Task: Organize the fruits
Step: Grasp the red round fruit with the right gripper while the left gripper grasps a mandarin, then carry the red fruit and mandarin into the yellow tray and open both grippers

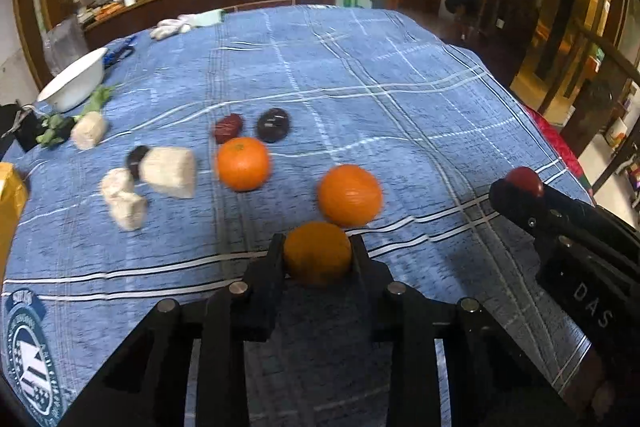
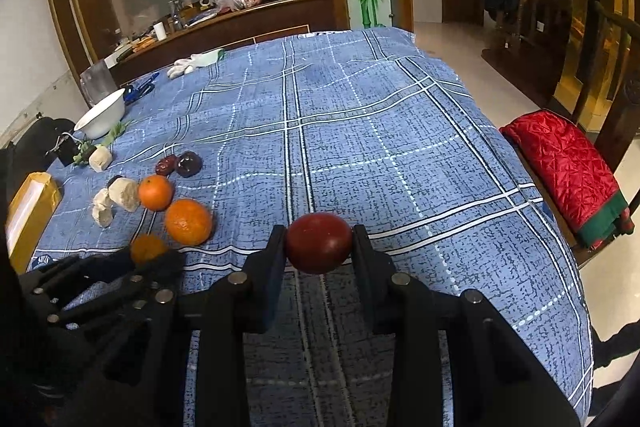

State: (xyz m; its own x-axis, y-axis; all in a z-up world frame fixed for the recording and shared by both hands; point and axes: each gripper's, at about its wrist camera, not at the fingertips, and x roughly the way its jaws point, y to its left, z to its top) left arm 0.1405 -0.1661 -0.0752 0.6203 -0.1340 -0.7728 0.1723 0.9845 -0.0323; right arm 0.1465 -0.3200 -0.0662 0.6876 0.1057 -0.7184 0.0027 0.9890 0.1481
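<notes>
- the table [image 2: 400,155], covered in a blue plaid cloth, carries everything; most things sit toward its left edge.
- a red quilted cushion [image 2: 568,175] lies on a seat just off the right edge.
- a white bowl [image 1: 74,81] stands tilted near the far left edge, with a leafy white radish piece [image 1: 89,131] just beside it.
- three pale root chunks [image 1: 170,171] lie closer in along the left side, a dark fruit wedged between them.
- the left gripper [image 1: 318,253] is clenched on a held orange [image 1: 318,253], lifted over the near edge of the table.
- the right gripper [image 2: 319,243] is clamped on a dark red fruit [image 2: 319,243], above the near middle of the table.
- two loose oranges [image 1: 350,195] rest on the cloth left of centre, near each other but apart.
- beyond them, a red date [image 1: 228,127] and a dark plum [image 1: 274,125] lie almost touching.
</notes>
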